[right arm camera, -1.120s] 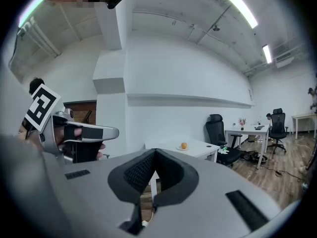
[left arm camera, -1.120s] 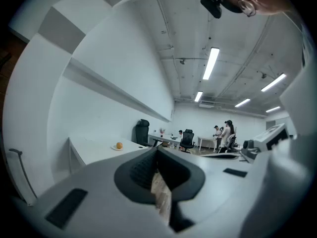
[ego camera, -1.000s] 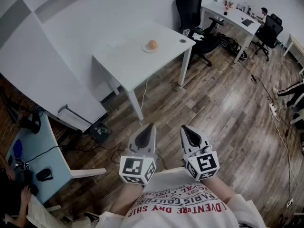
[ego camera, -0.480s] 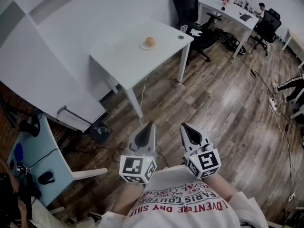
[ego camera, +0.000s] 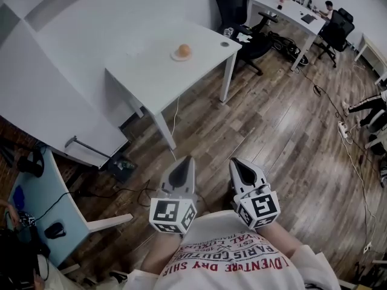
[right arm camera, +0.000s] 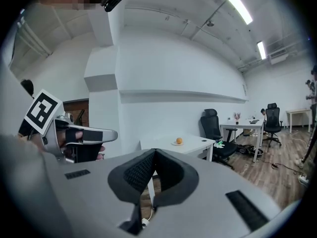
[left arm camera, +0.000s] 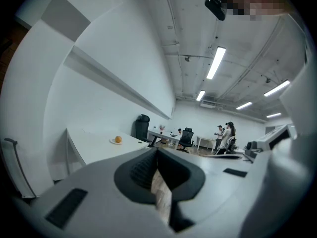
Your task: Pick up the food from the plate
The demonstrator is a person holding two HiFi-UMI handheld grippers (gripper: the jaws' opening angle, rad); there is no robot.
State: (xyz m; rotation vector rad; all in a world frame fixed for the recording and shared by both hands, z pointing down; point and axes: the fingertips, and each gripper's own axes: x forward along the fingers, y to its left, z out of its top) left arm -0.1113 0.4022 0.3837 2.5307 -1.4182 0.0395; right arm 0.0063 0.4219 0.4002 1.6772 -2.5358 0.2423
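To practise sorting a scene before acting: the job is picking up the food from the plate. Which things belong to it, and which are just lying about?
Job: food, plate, white table, left gripper, right gripper.
Lying about: office chair, far desk, blue desk, mouse.

shirt [ego camera: 233, 260] print "PARIS COUTURE" (upside down), "DRY"

I'm holding the left gripper [ego camera: 183, 169] and right gripper [ego camera: 239, 169] side by side near my chest, both jaws closed and empty.
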